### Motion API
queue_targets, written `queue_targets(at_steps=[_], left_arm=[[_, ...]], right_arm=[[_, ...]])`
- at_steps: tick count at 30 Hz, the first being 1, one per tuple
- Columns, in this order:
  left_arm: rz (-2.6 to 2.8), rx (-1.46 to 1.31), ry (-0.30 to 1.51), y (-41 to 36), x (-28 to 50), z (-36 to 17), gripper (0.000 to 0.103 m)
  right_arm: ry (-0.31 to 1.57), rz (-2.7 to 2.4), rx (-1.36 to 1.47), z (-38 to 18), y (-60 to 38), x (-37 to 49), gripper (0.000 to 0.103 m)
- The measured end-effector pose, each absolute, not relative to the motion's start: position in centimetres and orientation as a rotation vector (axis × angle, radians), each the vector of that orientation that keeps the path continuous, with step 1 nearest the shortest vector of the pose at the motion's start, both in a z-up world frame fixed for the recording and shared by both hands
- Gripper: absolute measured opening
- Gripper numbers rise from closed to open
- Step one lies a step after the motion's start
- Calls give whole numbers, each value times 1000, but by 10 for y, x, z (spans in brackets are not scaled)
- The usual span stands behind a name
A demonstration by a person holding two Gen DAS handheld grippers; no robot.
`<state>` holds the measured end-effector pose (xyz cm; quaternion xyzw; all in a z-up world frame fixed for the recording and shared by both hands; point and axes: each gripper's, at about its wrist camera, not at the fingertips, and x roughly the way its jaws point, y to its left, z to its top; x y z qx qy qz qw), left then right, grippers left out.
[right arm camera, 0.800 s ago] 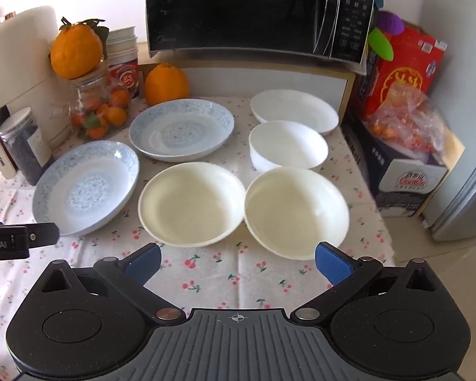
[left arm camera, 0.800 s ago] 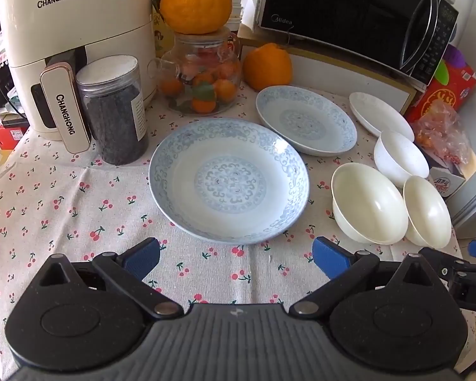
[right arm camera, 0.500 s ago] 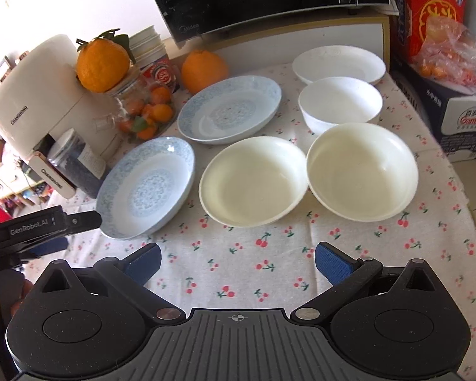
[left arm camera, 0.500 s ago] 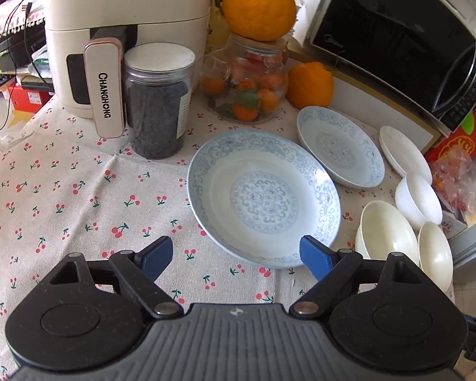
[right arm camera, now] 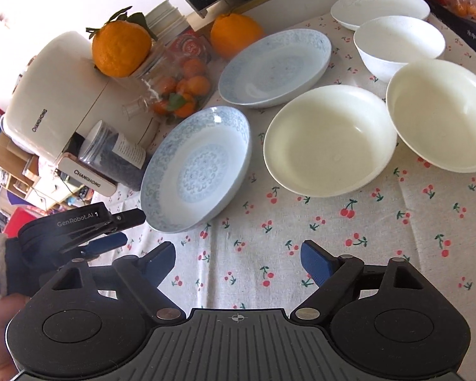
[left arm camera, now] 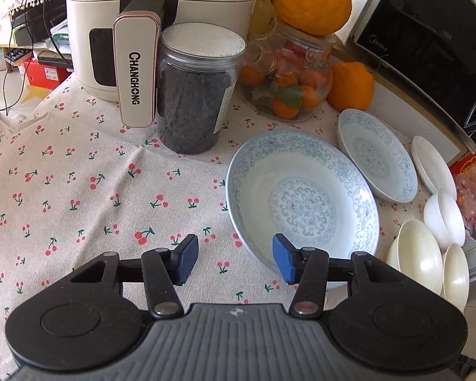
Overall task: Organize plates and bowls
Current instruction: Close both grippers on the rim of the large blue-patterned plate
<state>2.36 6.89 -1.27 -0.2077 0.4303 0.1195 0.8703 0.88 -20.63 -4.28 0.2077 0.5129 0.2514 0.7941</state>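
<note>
Two blue-patterned plates lie on the cherry tablecloth: a near one [left arm camera: 304, 203] [right arm camera: 196, 171] and a far one [left arm camera: 377, 155] [right arm camera: 274, 66]. Two cream bowls [right arm camera: 330, 139] [right arm camera: 441, 114], a white bowl [right arm camera: 399, 44] and a white plate [right arm camera: 380, 9] lie to the right. My left gripper [left arm camera: 234, 262] is open, its right pad over the near plate's front rim; it also shows in the right wrist view [right arm camera: 110, 231]. My right gripper [right arm camera: 238, 262] is open and empty above the cloth in front of the plates.
A Changhong air fryer [left arm camera: 136, 31], a dark-filled jar [left arm camera: 196, 92], a glass jar of small oranges [left arm camera: 288, 79] with a big orange on top, another orange [left arm camera: 352, 85] and a microwave [left arm camera: 428, 41] stand at the back. A red box [left arm camera: 472, 171] is at the right edge.
My left gripper has moved left and closer to the near patterned plate, now at its front rim. My right gripper has tilted and swung left. Both stay open.
</note>
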Motion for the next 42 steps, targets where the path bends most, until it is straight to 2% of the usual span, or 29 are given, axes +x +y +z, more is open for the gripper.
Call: queue_targets(at_steps=[2,9,21,23,28,29,32,42], left_arm=[[264,-435,899,73,28,-14,45],[289,-431,950,86,58,-27,29],[259,-403,991,88,86,-46,27],[252,-388,990,86,90,-48,27],[230,-368,962,79,100,-50,27],[228,-365,958,78,101,-51,27],[208,-355,950,75,102,-51,24],[196,-376,945,78,98,-56,21]], right_arm=[[1105,538,457,-45,-199,14,87],[1110,505,480,-55,-174,37,87],[1070,428,453,-67,-147,66,85],[1053,404,450,-68,-143,69,68],[1019,396,435,-70,-138,74,49],[1016,396,435,-71,-138,74,42],[1018,386,466,-73,-141,76,35],[1009,391,469,-76,-146,76,17]])
